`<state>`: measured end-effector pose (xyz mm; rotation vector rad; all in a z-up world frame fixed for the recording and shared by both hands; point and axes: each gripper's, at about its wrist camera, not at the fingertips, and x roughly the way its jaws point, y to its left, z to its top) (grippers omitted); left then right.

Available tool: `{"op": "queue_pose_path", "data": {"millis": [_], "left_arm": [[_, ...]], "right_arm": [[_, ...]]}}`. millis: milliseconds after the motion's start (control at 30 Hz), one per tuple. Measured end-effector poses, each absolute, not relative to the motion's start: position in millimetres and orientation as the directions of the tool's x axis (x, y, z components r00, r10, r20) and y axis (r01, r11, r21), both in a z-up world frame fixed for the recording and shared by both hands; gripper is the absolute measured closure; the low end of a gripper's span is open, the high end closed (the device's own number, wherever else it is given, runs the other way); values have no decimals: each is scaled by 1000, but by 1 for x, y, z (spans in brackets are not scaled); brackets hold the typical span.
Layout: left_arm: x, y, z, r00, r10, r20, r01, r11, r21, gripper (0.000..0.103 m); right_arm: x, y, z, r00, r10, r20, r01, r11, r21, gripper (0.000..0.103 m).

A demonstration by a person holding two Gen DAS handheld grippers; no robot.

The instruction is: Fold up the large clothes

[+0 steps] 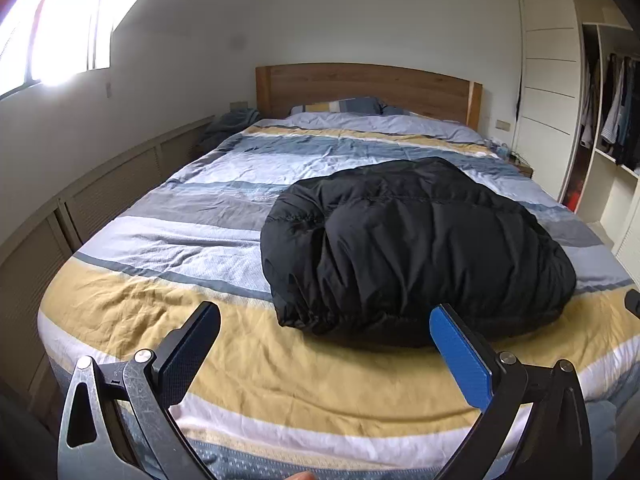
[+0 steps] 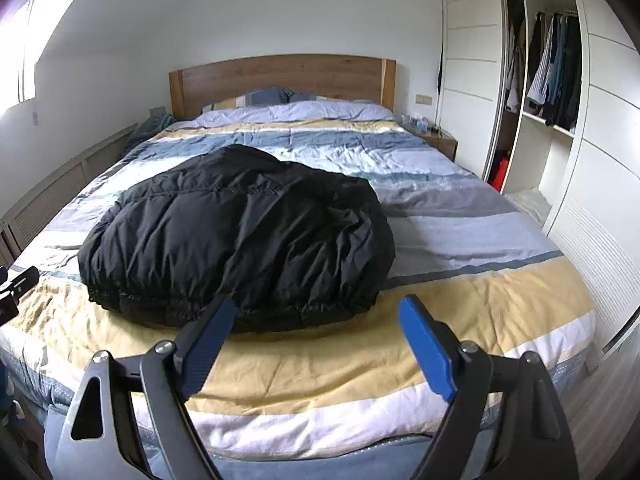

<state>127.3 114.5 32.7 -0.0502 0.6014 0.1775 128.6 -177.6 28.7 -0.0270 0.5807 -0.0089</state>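
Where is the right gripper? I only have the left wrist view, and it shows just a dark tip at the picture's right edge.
Observer: The right gripper is near the foot of the bed, facing the black jacket's near hem, jaws open.
Operator: Anything between its fingers?
Observer: No. Only the striped duvet shows between them. Its left finger overlaps the hem in the picture; contact is unclear.
Operator: Is there room on the jacket's right?
Observer: Yes, bare duvet runs from the jacket to the bed's right edge.
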Motion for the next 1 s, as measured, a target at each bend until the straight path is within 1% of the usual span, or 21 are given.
{"op": "queue_pose_path", "data": {"millis": [233,400,733,1000], "left_arm": [[99,102,43,845,119,-521,-147,989,-12,1],[86,94,48,858,110,-501,-129,992,-3,1],[67,85,52,869,102,-484,-115,993,3,0],[61,83,48,866,101,-489,-114,994,3,0]], "right_arm": [[105,-174,34,856,-6,-516,-12,999,-32,19],[91,-174,37,869,-2,-494,-16,999,-32,19],[77,-172,38,877,15,-480,-34,999,-31,19],[69,-168,37,878,20,-478,-41,999,-34,19]]}}
